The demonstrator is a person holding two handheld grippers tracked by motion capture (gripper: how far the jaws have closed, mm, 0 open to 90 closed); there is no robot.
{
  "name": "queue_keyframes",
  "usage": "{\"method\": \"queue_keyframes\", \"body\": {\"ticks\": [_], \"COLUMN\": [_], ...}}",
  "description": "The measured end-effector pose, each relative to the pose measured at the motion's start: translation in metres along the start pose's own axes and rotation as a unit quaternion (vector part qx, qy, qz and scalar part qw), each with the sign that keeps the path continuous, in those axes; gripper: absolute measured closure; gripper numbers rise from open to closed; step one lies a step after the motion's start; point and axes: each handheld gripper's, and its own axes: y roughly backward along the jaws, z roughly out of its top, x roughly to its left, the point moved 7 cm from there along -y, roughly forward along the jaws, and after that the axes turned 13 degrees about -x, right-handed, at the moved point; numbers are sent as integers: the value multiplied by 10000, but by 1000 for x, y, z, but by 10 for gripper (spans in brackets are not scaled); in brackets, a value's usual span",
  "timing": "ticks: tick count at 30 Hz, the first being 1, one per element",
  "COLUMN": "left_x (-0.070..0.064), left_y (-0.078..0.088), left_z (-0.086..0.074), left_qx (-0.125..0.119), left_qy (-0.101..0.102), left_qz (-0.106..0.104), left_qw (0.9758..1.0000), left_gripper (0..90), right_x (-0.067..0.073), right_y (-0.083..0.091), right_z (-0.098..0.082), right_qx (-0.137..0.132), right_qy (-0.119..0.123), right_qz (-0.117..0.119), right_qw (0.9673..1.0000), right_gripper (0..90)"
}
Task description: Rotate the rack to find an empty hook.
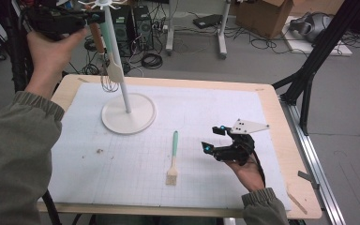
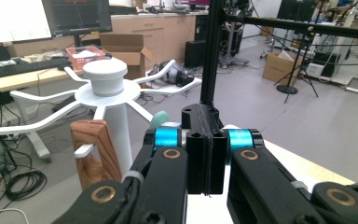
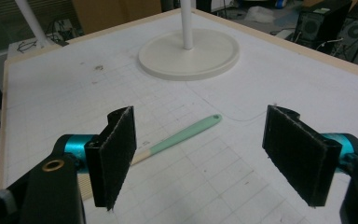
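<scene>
— What hangs on the white stand with arms (image 1: 122,79)?
— A wire whisk (image 1: 108,83) and a pale spatula (image 1: 115,70), at upper left, by the shut, empty left gripper (image 1: 96,18).
— And the mint-handled wooden brush (image 1: 173,159)?
— Flat on the white mat (image 1: 178,108) at middle, bristles toward the bottom edge, handle pointing up the frame. The right gripper (image 1: 214,139) waits wide open and empty just right of it.

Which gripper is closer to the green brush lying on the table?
The right. The right gripper rests on the mat just beside the green brush, jaws open toward it. The left gripper is raised up by the rack's top, far away.

Lab or workshop: monitors (image 2: 46,18), keyboard (image 2: 25,65), computer towers (image 1: 133,26), floor cables (image 1: 152,60), cardboard boxes (image 1: 267,16), tripod (image 2: 296,70).
</scene>
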Motion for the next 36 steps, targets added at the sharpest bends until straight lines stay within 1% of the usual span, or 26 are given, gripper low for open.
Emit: {"method": "queue_keyframes", "body": {"ticks": [7,8,9,11,12,15,16,18,20,24,26,29,36], "left_x": [4,4,4,3,2,-1,-3,-6,-8,-7,-5,-1,3], "left_y": [3,4,4,4,4,3,2,0,-3,-5,-5,-4,1], "left_z": [1,1,1,1,1,0,0,0,-1,-1,-1,0,1], "left_qx": [-27,-41,-54,-44,-50,-28,-29,-17,-5,-58,-95,-122,-144], "left_qy": [-27,2,22,-36,-16,-43,-24,-77,-79,-65,-58,-39,-106], "left_qz": [116,119,107,102,95,88,39,22,-15,105,205,272,406], "left_qw": [9999,9999,9999,9999,9999,9999,10000,10000,10000,9999,9997,9995,9990], "left_gripper": [894,894,894,894,894,894,894,894,894,894,894,893,892], "right_x": [0,0,0,0,0,-1,-1,-1,-1,0,0,0,-1], "right_y": [1,1,1,0,0,0,0,0,0,1,1,2,2], "right_z": [0,0,0,0,1,1,1,1,1,2,2,2,3], "right_qx": [-12,-14,-9,-12,-20,-29,-35,-32,-35,-30,-41,-57,-63], "right_qy": [-11,-9,-23,-7,-3,16,29,23,17,-8,0,-16,2], "right_qz": [-1,-3,-1,1,-7,-10,-12,-8,-2,0,-3,2,-4], "right_qw": [10000,10000,10000,10000,10000,10000,10000,10000,10000,10000,10000,10000,10000], "right_gripper": [248,248,247,248,247,247,248,247,248,248,248,248,248]}}
